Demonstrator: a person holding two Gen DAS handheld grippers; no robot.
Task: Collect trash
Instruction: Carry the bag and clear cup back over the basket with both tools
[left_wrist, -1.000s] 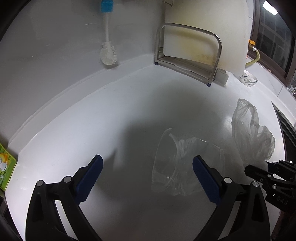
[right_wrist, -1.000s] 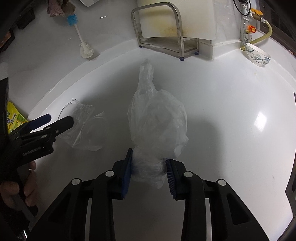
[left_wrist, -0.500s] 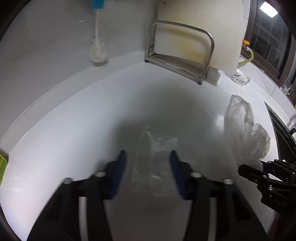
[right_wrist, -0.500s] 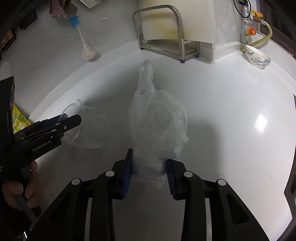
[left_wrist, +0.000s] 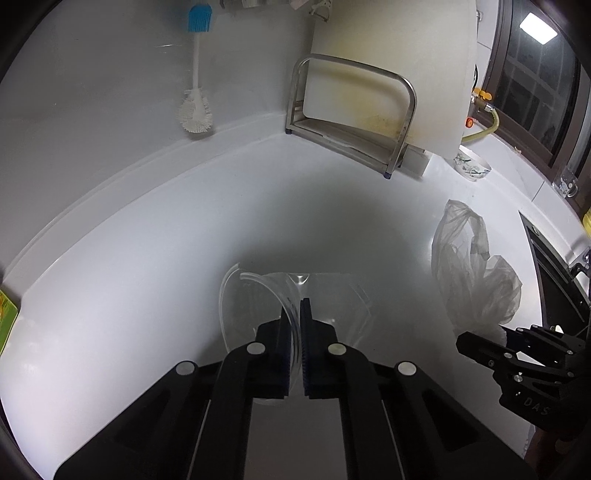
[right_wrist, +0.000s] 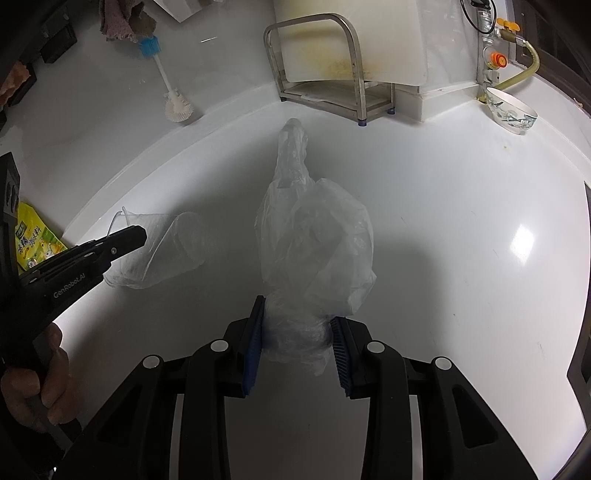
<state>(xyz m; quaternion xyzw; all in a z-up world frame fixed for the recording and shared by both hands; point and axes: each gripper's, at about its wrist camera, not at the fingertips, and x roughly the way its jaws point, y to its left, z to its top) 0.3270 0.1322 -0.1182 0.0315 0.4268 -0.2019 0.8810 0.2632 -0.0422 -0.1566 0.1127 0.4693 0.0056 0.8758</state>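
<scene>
A clear plastic cup (left_wrist: 325, 295) lies on its side on the white counter. My left gripper (left_wrist: 294, 314) is shut on the cup's rim, pinching its thin wall between the blue pads. The cup also shows in the right wrist view (right_wrist: 166, 247), with the left gripper (right_wrist: 125, 240) on it. My right gripper (right_wrist: 298, 325) is shut on the bunched end of a translucent plastic bag (right_wrist: 317, 236), which stands up from the counter. The bag shows in the left wrist view (left_wrist: 469, 266) at the right, held by the right gripper (left_wrist: 476, 343).
A steel rack (right_wrist: 325, 74) with a white cutting board stands at the back. A bottle brush (right_wrist: 166, 85) leans on the wall. A patterned bowl (right_wrist: 509, 110) sits at the back right. A yellow-green packet (right_wrist: 33, 240) lies at the left. A dark sink edge (left_wrist: 554, 266) is at the right.
My left gripper moved forward and closed from wide open onto the cup's rim. My right gripper has kept its hold on the bag and stayed in place.
</scene>
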